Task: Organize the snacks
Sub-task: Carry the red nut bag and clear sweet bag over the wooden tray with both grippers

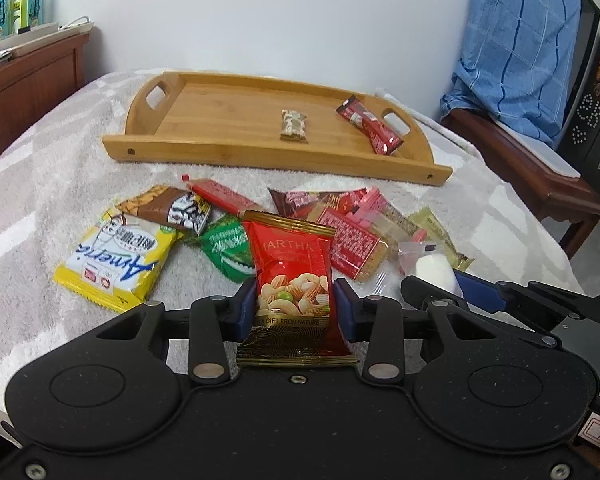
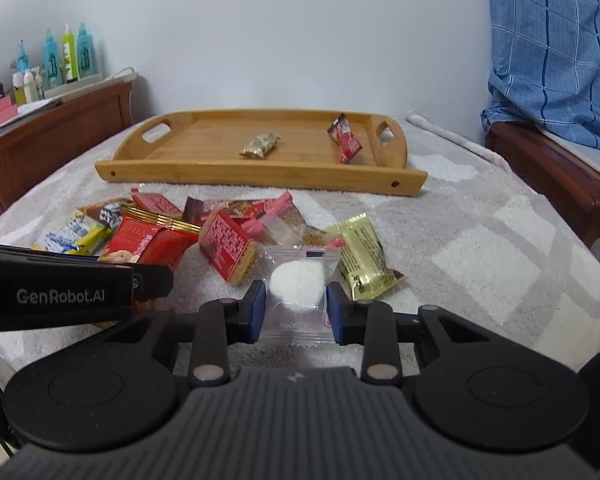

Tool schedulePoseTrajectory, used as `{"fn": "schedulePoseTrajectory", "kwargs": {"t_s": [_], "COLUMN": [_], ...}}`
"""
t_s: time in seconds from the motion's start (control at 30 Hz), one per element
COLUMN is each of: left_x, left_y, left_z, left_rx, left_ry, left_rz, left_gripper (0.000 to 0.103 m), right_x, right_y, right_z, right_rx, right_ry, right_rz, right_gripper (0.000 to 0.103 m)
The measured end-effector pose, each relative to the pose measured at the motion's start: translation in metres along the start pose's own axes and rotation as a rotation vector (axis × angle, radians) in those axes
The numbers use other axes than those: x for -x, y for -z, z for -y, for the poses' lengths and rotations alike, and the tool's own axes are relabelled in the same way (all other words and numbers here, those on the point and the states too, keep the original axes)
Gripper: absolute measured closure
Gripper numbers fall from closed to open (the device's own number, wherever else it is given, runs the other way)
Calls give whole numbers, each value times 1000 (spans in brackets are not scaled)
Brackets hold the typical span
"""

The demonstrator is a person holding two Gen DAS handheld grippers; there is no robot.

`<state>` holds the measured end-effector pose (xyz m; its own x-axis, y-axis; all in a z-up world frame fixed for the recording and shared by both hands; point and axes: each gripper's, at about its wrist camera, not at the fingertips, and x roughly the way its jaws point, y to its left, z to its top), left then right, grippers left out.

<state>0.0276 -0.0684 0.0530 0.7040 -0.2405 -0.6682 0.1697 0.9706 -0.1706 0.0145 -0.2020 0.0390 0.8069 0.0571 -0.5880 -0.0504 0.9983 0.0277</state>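
We had the left gripper (image 1: 294, 308) clamped on the red nut packet (image 1: 290, 276) and the right gripper (image 2: 296, 312) on the clear-wrapped white sweet (image 2: 298, 280), both at the blanket's near edge, probably bound for the wooden tray (image 1: 172, 148) at its far edge. A cabinet (image 2: 56, 136) stood alongside.

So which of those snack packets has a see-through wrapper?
The clear packet with the round white sweet inside, sitting between the right jaws. Every other packet, like the red nut packet in the left jaws, has printed, opaque wrapping.
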Motion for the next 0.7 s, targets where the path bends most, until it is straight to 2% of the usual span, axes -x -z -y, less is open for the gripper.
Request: {"fn": "schedulePoseTrajectory", "kwargs": {"t_s": [0.33, 0.7], "left_x": [7, 0], "left_y": [-23, -52], "left_z": [3, -6], "left_rx": [-18, -1], "left_ry": [5, 20], "left_rz": [51, 61], "left_gripper": [65, 65], "right_x": [7, 2], "right_y": [-15, -47], "right_z": [14, 30], "right_rx": [-55, -91], "right_ry": [14, -1], "right_rz": [71, 125], "right_gripper": [67, 67]}}
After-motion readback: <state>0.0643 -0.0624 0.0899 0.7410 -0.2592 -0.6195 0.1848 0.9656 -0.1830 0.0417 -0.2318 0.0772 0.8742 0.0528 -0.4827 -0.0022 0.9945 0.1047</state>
